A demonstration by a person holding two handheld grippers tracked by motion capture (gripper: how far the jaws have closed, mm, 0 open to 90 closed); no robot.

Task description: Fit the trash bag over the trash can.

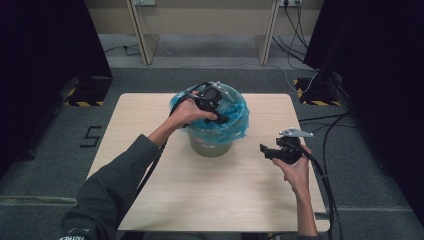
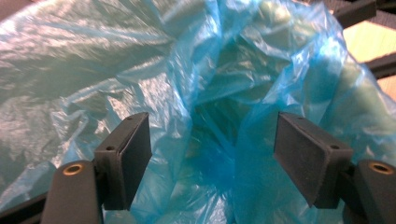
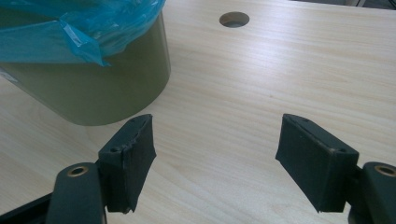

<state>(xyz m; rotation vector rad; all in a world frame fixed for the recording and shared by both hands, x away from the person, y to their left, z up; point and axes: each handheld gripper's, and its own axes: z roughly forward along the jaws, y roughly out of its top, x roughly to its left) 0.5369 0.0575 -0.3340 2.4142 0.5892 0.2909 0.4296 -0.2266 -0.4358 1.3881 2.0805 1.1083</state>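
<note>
Bag (image 1: 235,117), blue and crumpled, lines the bin (image 1: 211,145) near the middle of the worktop (image 1: 150,200), its rim folded over the bin's edge. Left claw (image 1: 220,111) hangs over the bin's mouth, jaws spread, with blue film bulging between the pads (image 2: 128,154) but not pinched. Right claw (image 1: 266,150) hovers low over bare wood just right of the bin, jaws spread on nothing. Farther back, a round hole (image 3: 234,19) pierces the worktop.

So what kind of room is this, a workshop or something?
Probably a lab or recording studio: a bare wooden table on grey carpet, black curtains at both sides, and cables trailing across the floor.
</note>
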